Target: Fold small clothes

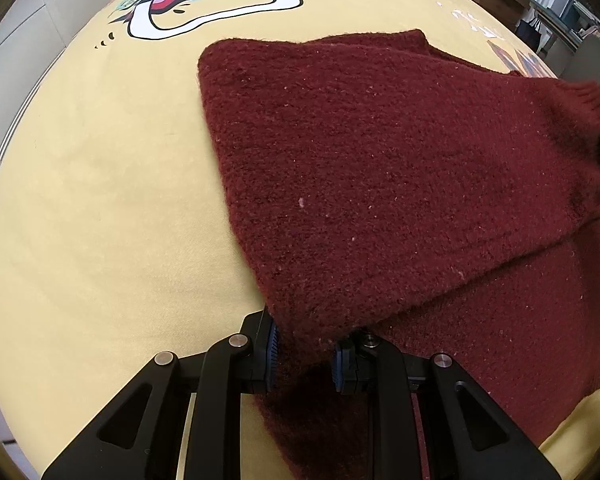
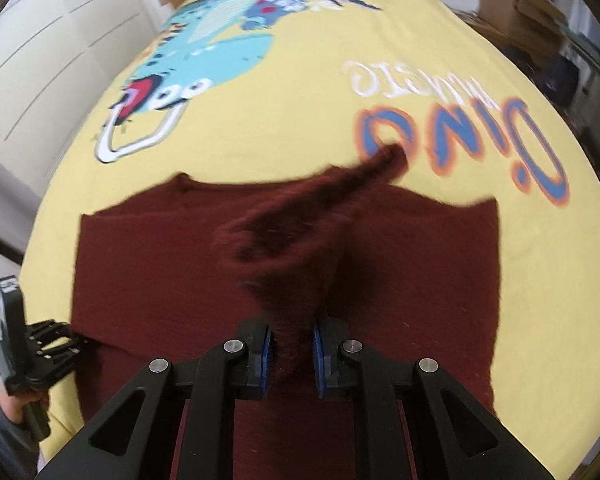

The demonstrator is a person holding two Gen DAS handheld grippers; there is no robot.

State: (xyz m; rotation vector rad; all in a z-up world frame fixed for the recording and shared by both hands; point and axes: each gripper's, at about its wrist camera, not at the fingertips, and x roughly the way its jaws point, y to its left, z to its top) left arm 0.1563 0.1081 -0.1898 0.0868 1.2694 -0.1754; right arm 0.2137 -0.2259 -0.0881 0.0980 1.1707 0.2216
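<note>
A maroon sweater (image 2: 160,280) lies mid-frame on a yellow bedspread (image 2: 308,112). The left gripper (image 1: 303,354) pinches its near edge, seemingly anchoring it, while the right gripper (image 2: 293,354) pinches a blurred sleeve (image 2: 320,208), lifting it for a fold.

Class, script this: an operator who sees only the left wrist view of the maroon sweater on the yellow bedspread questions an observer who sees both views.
Operator: What are the right tongs doing?
Observer: The right tongs are shut on a raised sleeve of the sweater.
Operator: What is printed beyond the sweater's far right corner?
Observer: Large blue-and-orange lettering on the bedspread. The sleeve's cuff shows in front of it.
</note>
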